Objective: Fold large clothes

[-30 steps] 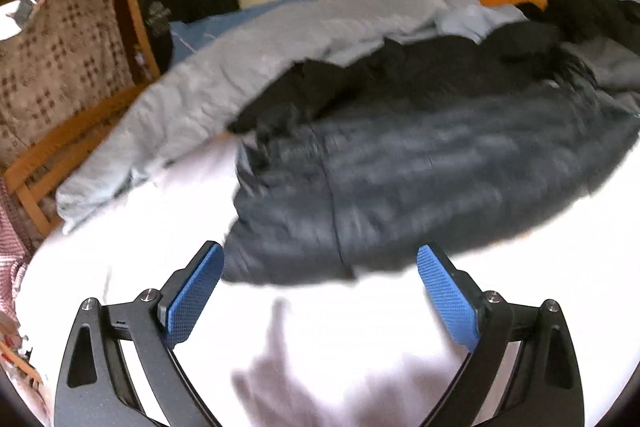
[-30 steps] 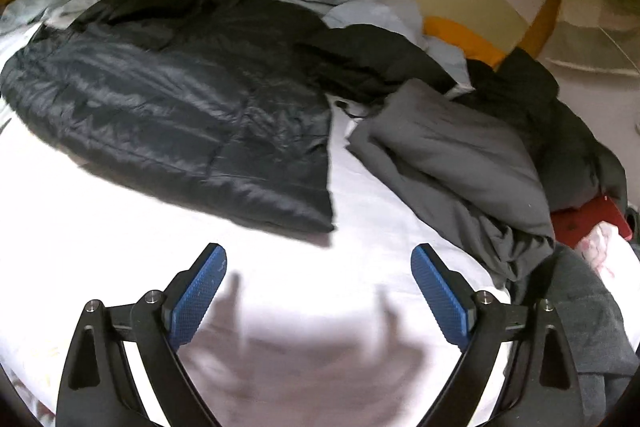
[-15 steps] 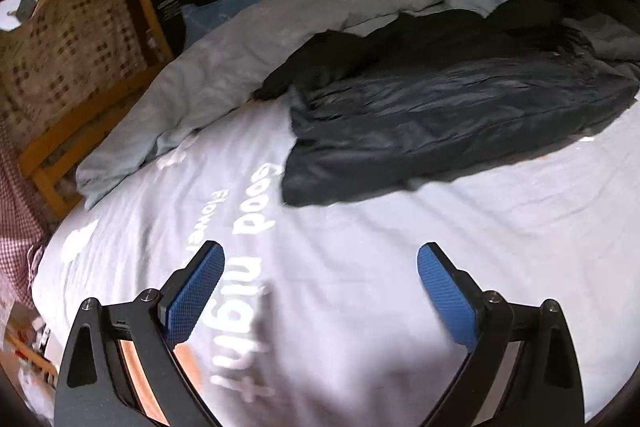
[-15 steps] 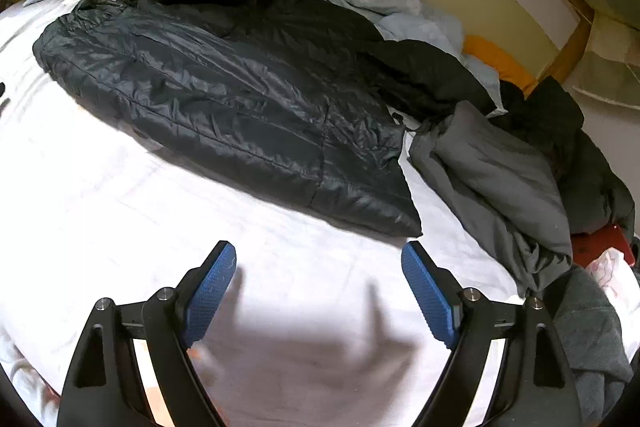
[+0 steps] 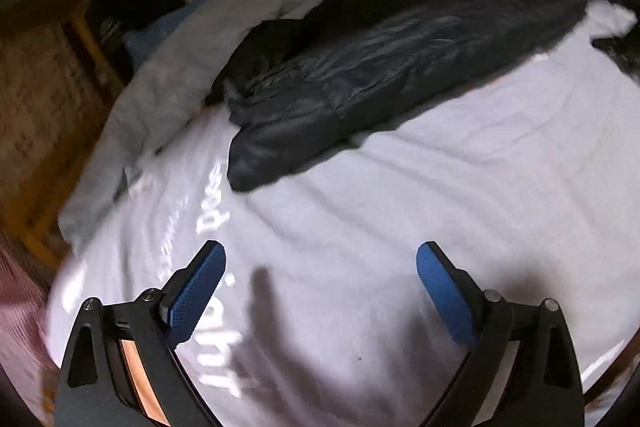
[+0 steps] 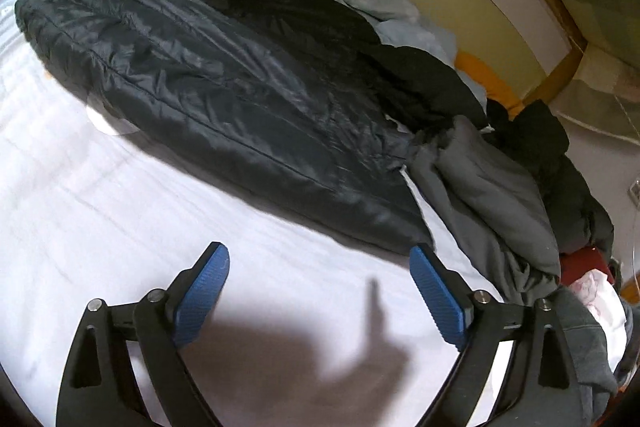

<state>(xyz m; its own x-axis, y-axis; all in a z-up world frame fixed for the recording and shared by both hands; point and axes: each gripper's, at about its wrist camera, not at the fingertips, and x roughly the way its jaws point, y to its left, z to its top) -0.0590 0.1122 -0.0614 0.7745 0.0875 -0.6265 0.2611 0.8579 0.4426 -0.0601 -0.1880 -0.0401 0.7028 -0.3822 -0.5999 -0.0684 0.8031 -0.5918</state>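
Note:
A dark quilted puffer jacket (image 6: 240,99) lies folded lengthwise across the white bed sheet (image 6: 120,227). It also shows in the left wrist view (image 5: 360,75), further off. My right gripper (image 6: 320,255) is open and empty, low over the sheet, its right fingertip close to the jacket's near corner. My left gripper (image 5: 320,255) is open and empty over bare sheet (image 5: 440,187), well short of the jacket's left end.
A grey garment (image 6: 492,203) and other dark and red clothes (image 6: 580,259) pile up at the right. A pale blue duvet (image 5: 180,75) lies bunched behind the jacket. A wooden bed frame (image 5: 36,227) runs along the left.
Both grippers have moved lower and closer to the sheet. The jacket looms larger in the right wrist view. Both stay open and empty.

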